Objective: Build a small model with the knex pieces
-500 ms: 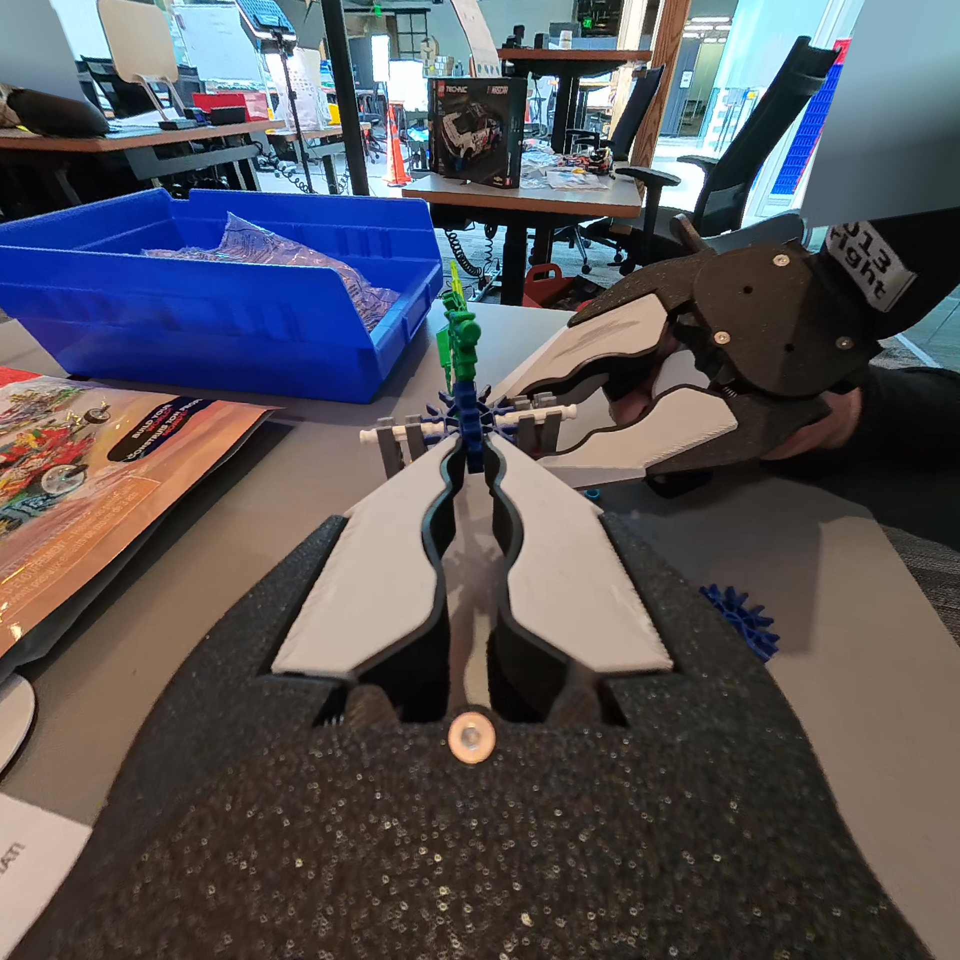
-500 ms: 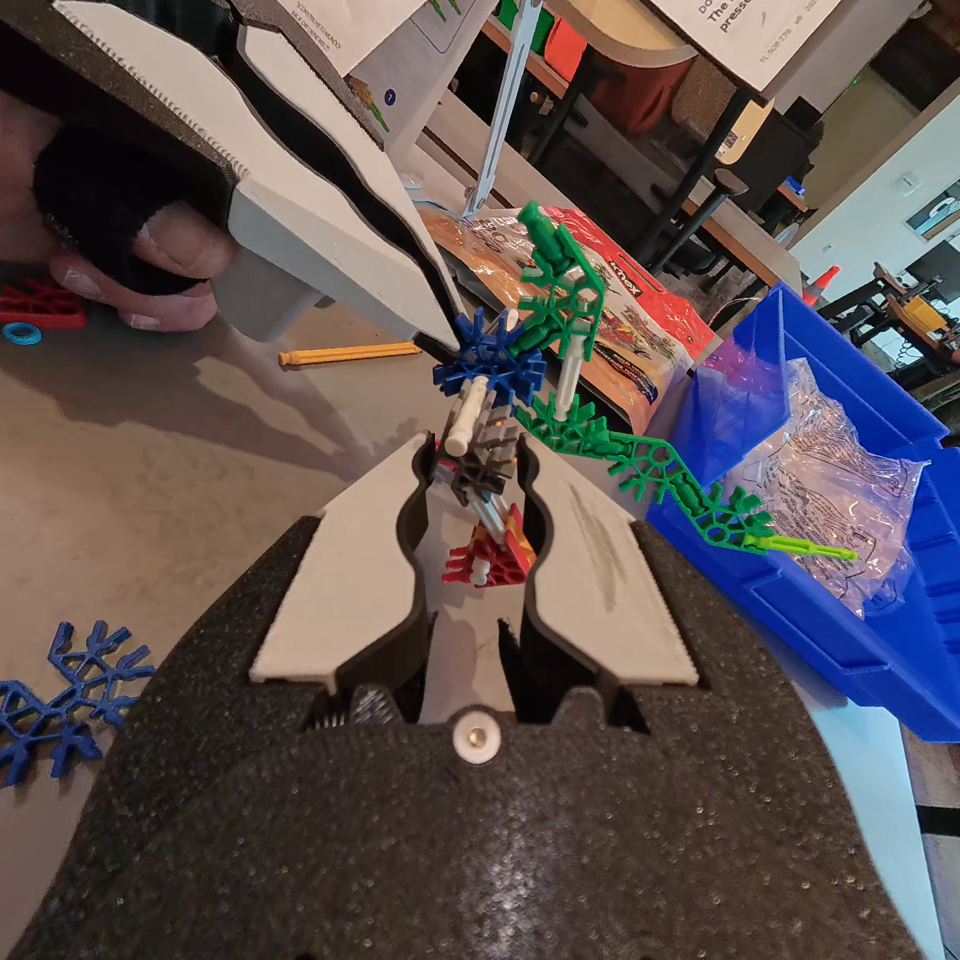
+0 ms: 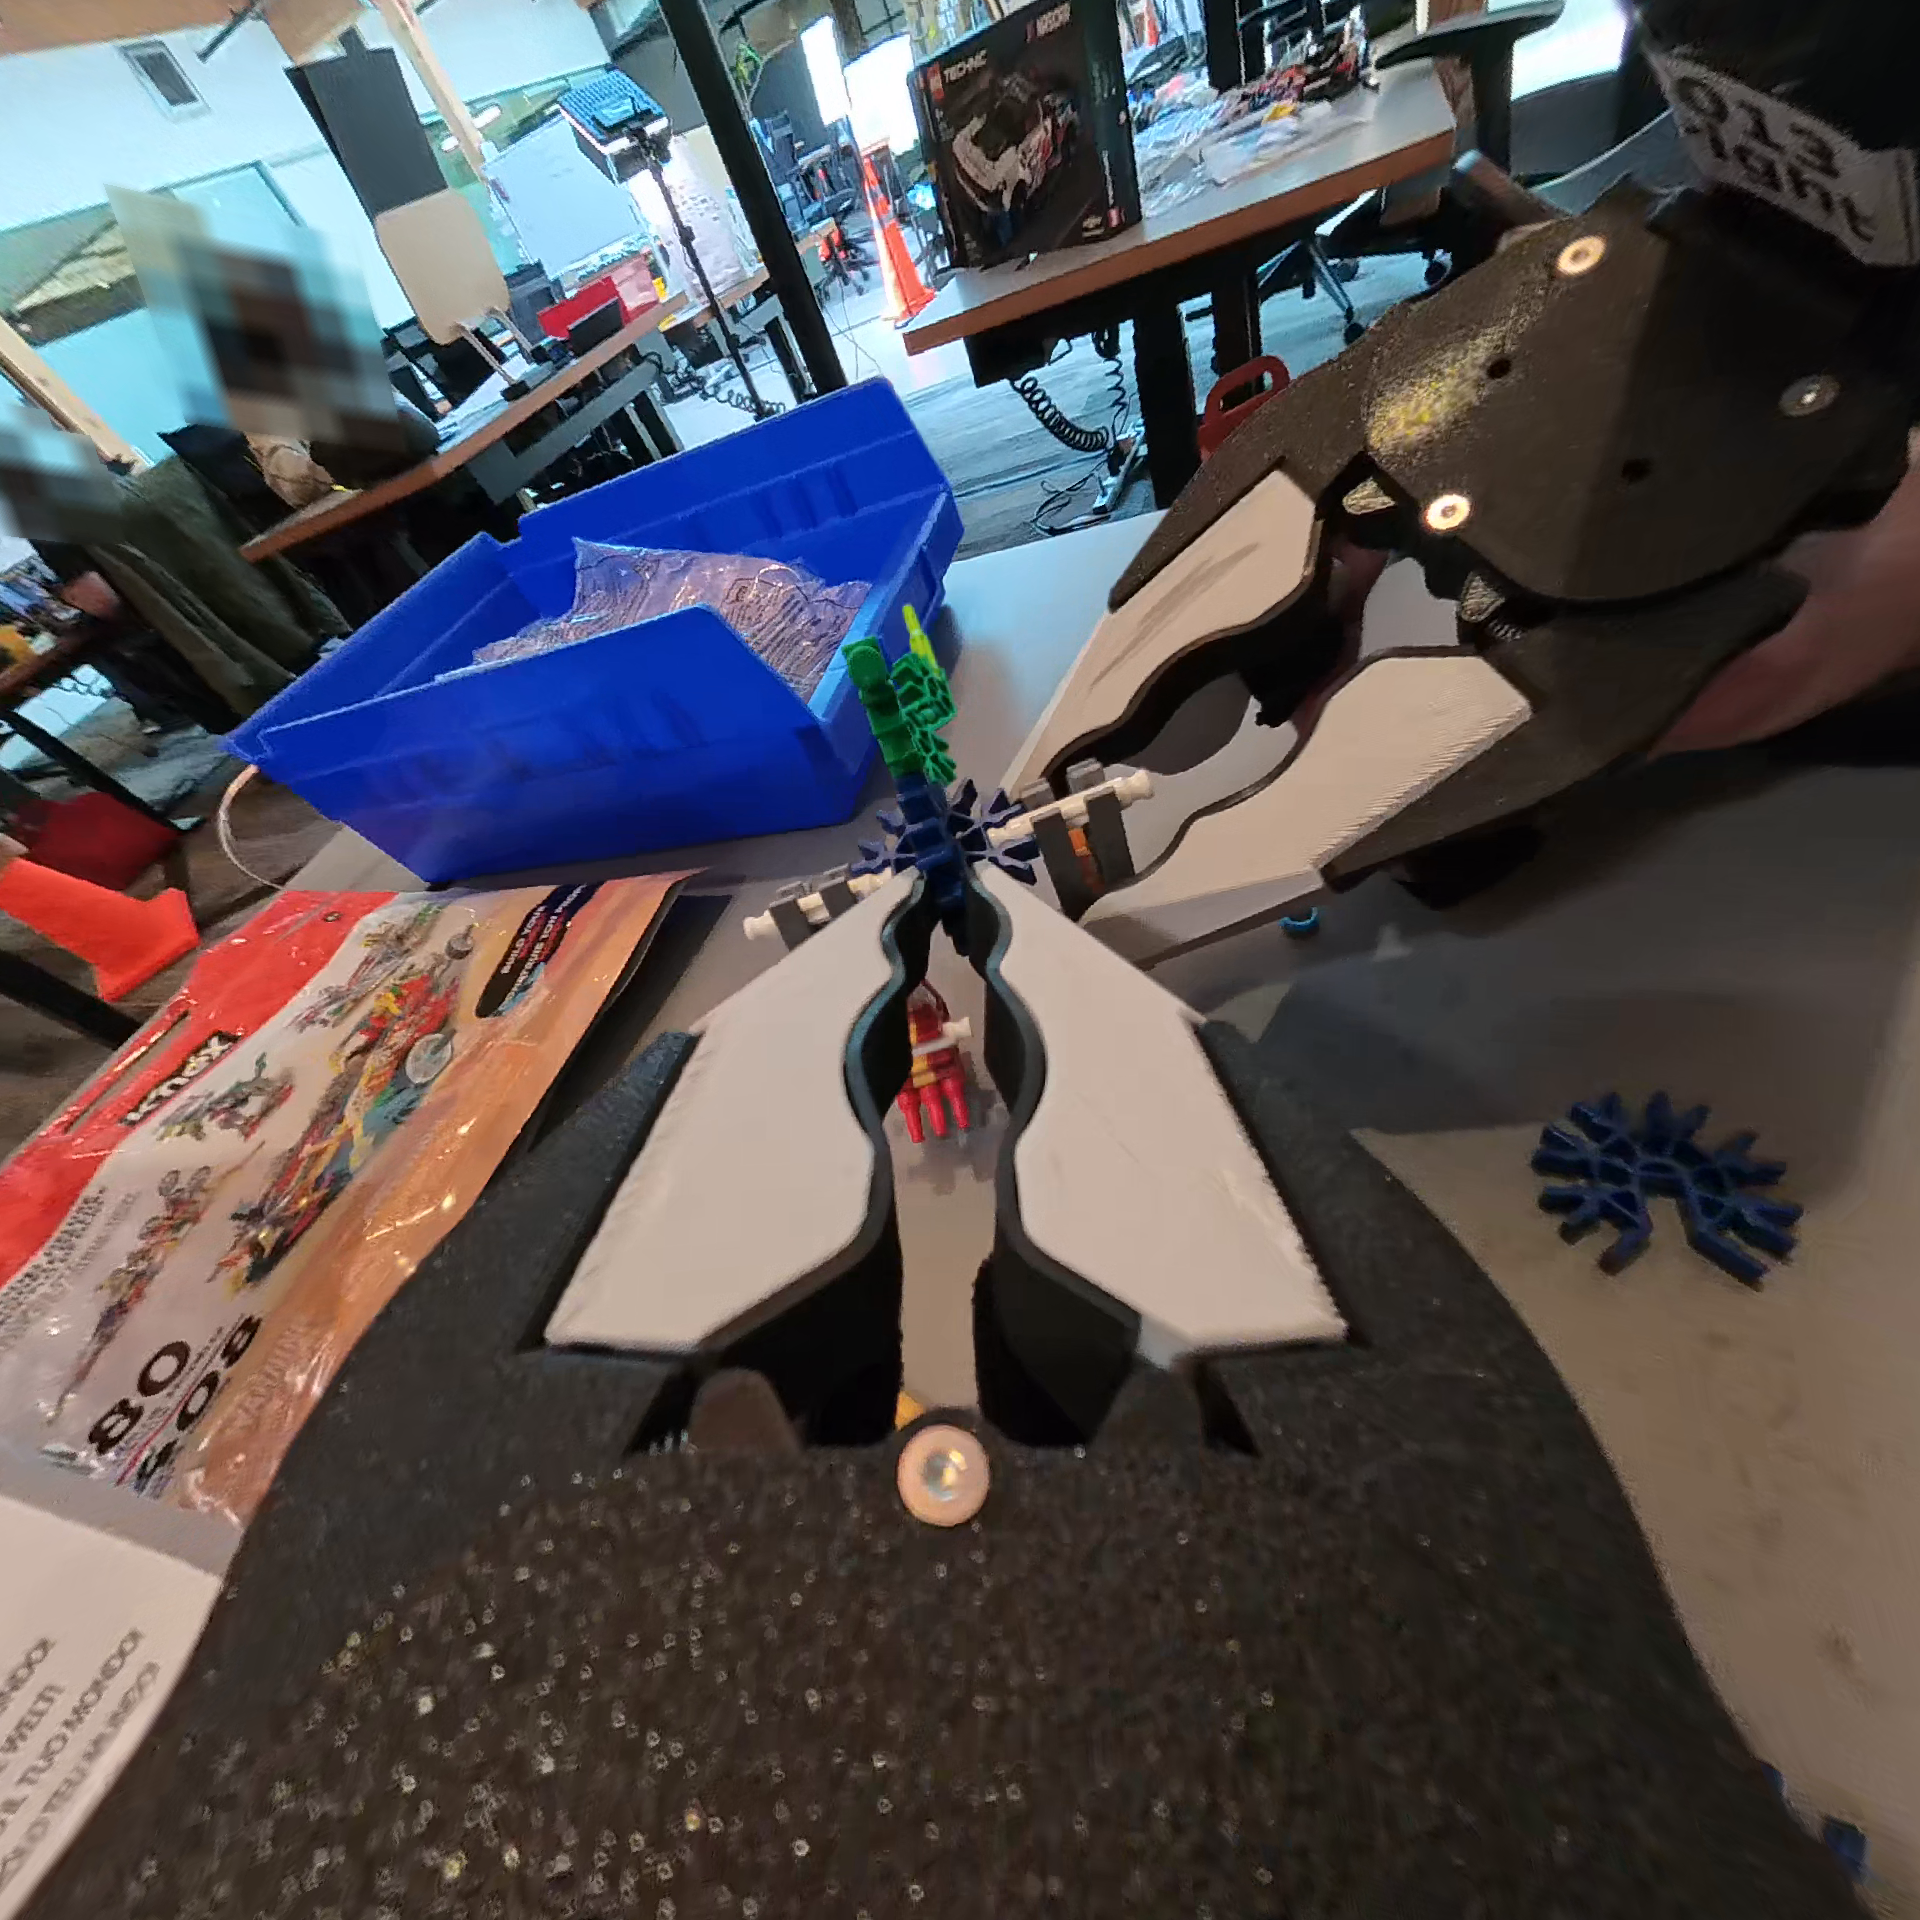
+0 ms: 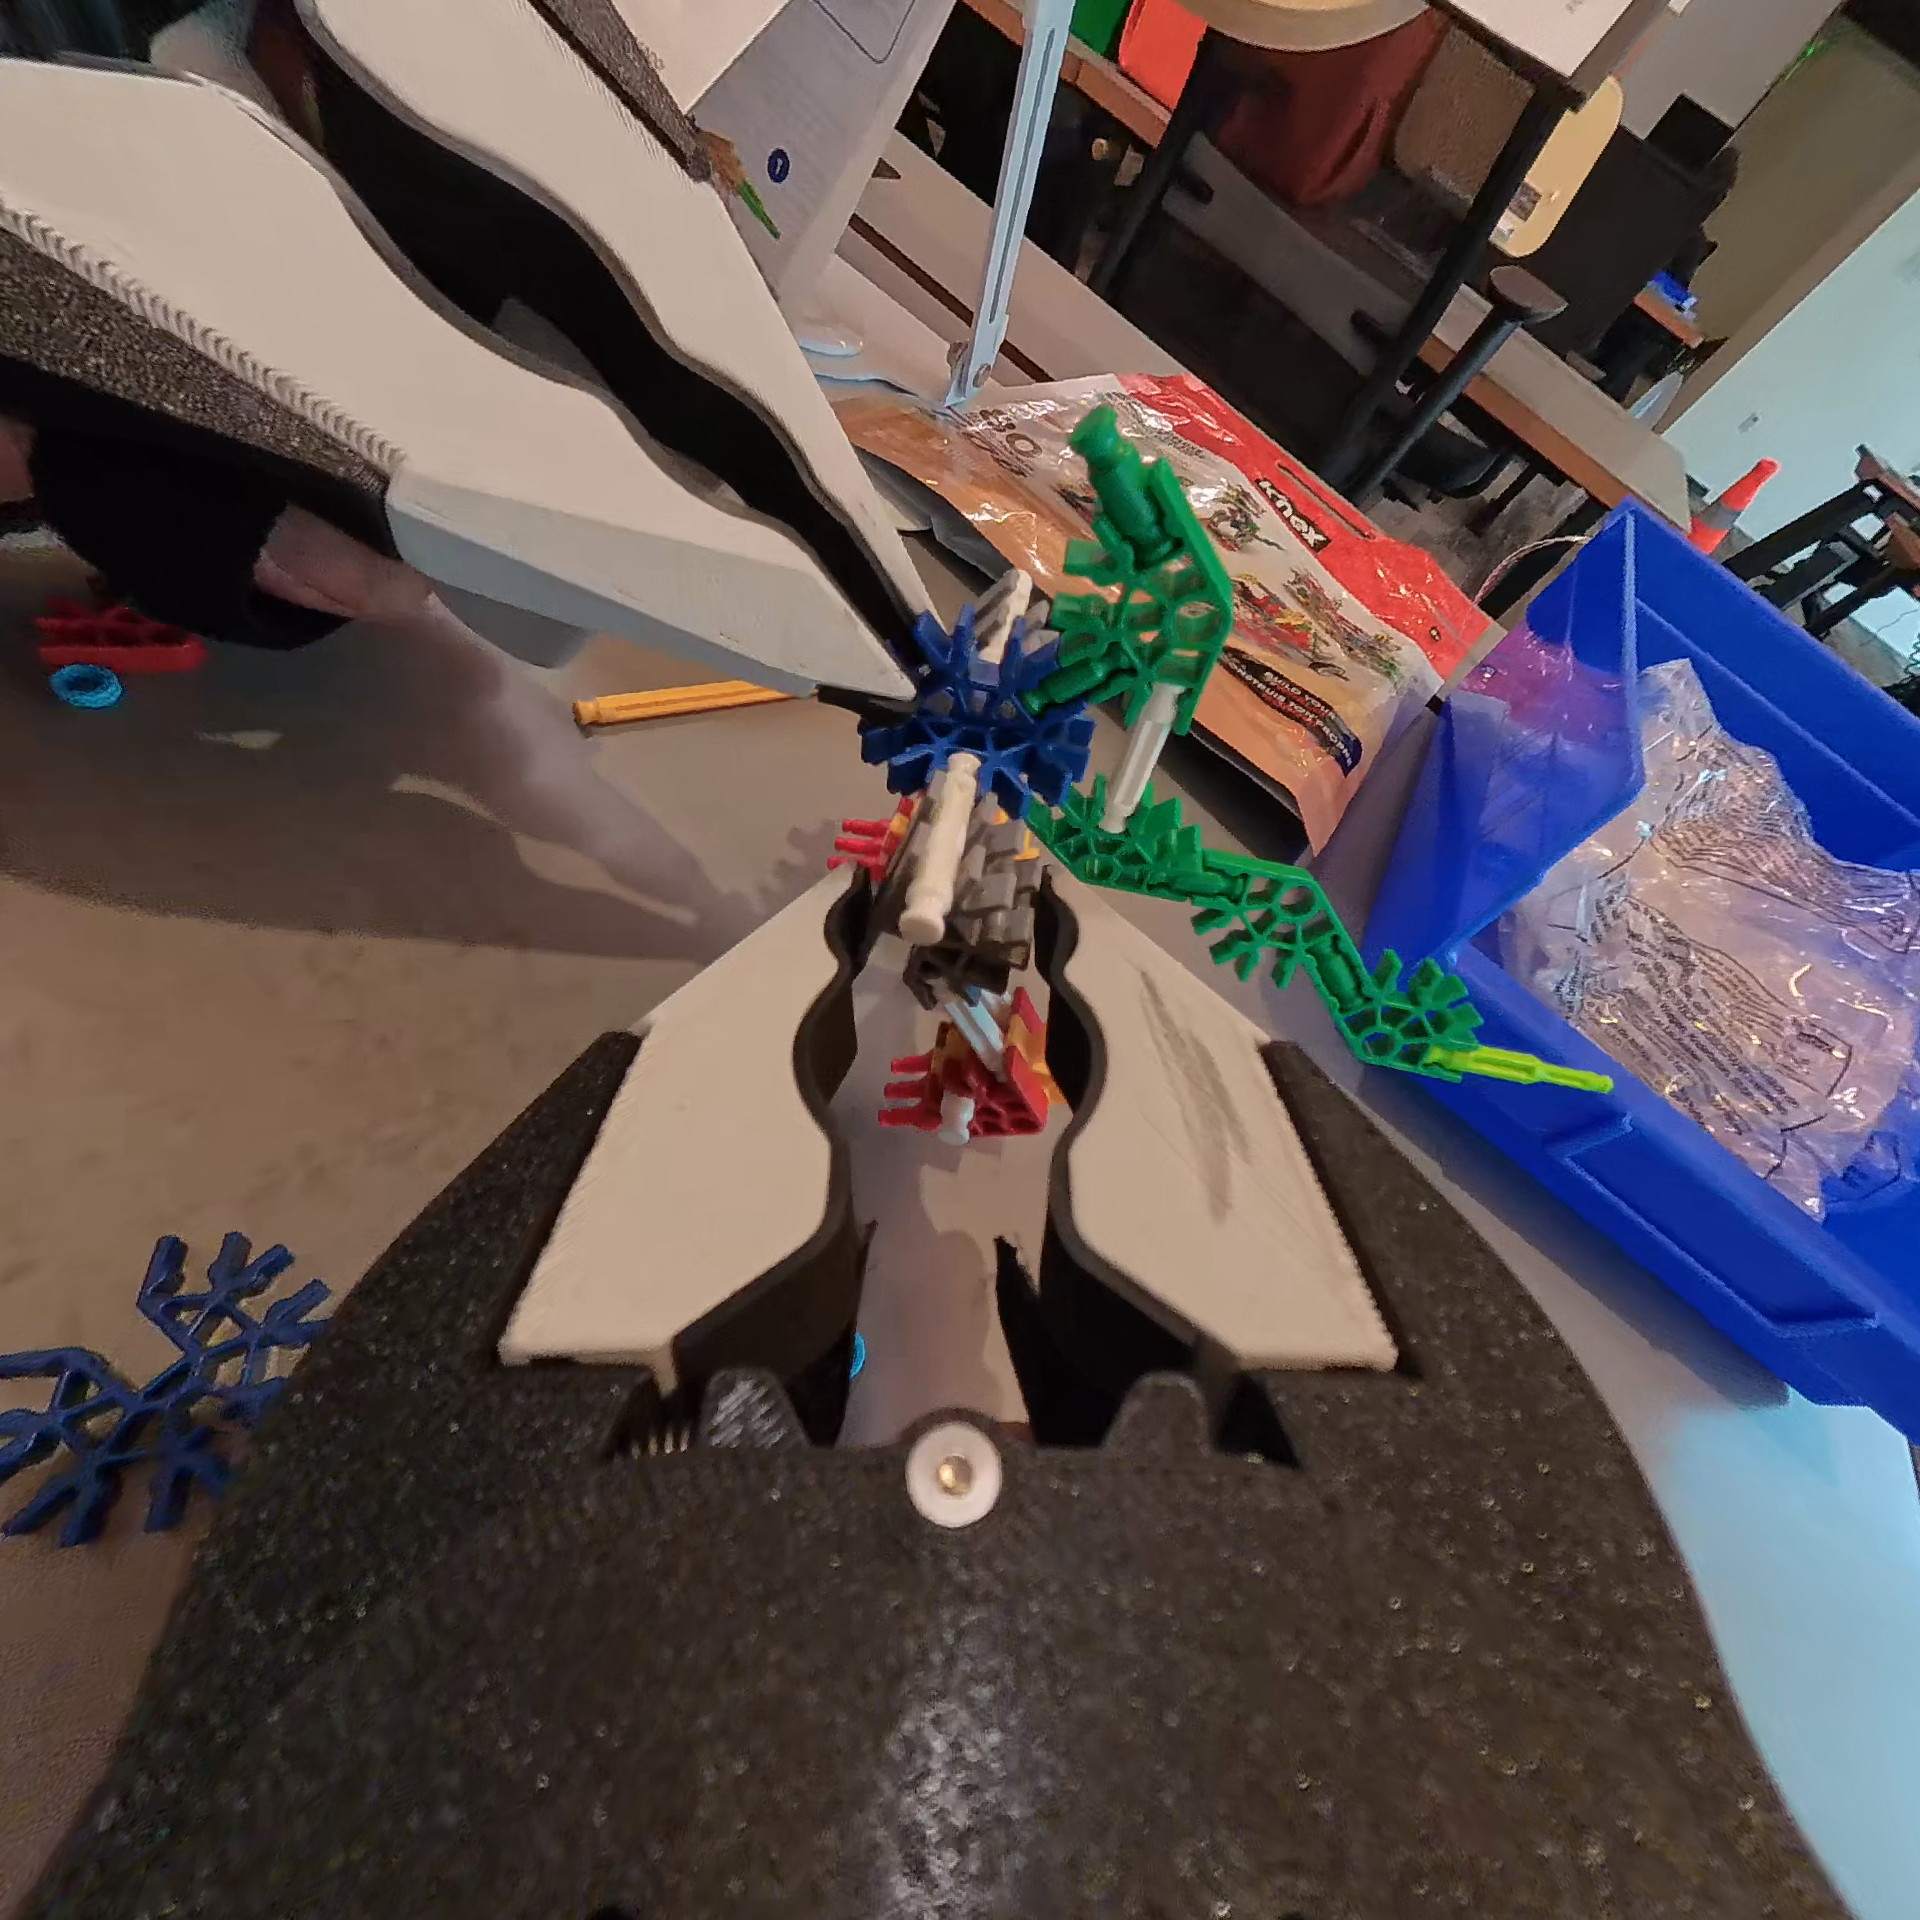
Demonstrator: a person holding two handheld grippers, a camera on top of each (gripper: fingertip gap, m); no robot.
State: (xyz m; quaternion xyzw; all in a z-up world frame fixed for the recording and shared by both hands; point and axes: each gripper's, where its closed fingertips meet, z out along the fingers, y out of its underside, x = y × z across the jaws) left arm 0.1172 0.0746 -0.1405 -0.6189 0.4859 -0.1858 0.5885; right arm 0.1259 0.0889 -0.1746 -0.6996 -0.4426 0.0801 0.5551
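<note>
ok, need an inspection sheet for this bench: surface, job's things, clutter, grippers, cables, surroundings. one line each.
Surface: grey table, matte, bare in the middle.
Job's things: toy model of blue, green, grey, red and white snap pieces, raised between both tools.
Clutter: loose blue connector; yellow rod; red piece and blue ring at far edge; printed bag; blue bin with clear plastic bags.
Grippers: left hand-held gripper shut on the model's blue hub; right hand-held gripper shut on its grey part.
Cables: coiled cord under the next desk.
Surroundings: desks, office chairs, orange cone, boxed kit.
</note>
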